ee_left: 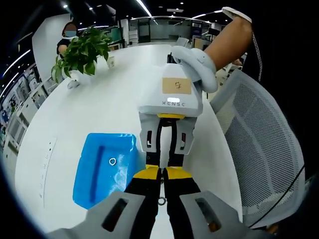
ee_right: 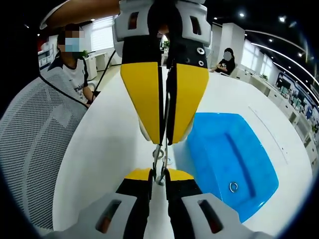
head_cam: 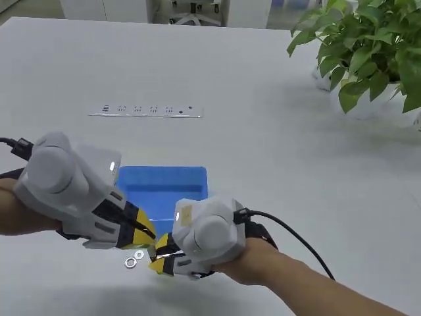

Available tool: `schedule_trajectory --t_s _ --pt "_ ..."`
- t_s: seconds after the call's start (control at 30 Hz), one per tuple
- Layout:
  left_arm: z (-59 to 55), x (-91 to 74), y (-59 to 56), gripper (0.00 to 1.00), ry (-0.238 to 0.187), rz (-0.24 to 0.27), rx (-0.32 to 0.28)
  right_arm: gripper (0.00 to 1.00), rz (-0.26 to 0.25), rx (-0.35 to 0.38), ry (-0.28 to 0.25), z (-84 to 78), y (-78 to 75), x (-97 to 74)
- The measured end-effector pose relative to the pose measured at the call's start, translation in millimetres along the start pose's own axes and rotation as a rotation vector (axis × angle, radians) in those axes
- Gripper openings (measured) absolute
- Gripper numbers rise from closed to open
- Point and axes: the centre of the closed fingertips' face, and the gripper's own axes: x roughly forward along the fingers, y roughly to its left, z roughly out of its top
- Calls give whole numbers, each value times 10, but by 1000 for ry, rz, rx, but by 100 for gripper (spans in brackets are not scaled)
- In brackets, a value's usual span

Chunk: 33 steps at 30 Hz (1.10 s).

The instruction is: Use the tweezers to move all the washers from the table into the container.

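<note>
- At the near wall of the blue container (head_cam: 164,176), the left gripper (ee_left: 162,173) and the right gripper (ee_right: 159,174) meet nose to nose. Both sets of jaws look pressed together on the slim tweezers (ee_right: 160,158), as far as the gripper views show.
- Two washers (head_cam: 130,263) lie on the desk (head_cam: 276,131) just beside the jaws, very close to each other. A lone washer (ee_right: 233,187) lies inside the container.
- Risk one: two grips hold one thin tool, so a release out of step could let the tweezers twist or drop onto the washers and scatter them.
- Risk two: a grip too near the tips would stop the tweezers opening over a washer — and a flat ring on a smooth desk will likely skid away.
- Risk three: the washers sit so close that lifting one may flick the other.
</note>
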Motion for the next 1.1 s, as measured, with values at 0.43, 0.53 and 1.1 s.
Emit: schedule_trajectory --t_s 0.43,0.53,1.1 --pt "16 15 -19 6 2 -12 6 12 -9 11 -3 -10 -2 -1" --pt "19 16 -20 6 2 -12 6 11 -10 10 -2 -9 1 -2" --pt "6 -16 -61 6 18 -12 10 10 -2 9 2 -1 33 -24"
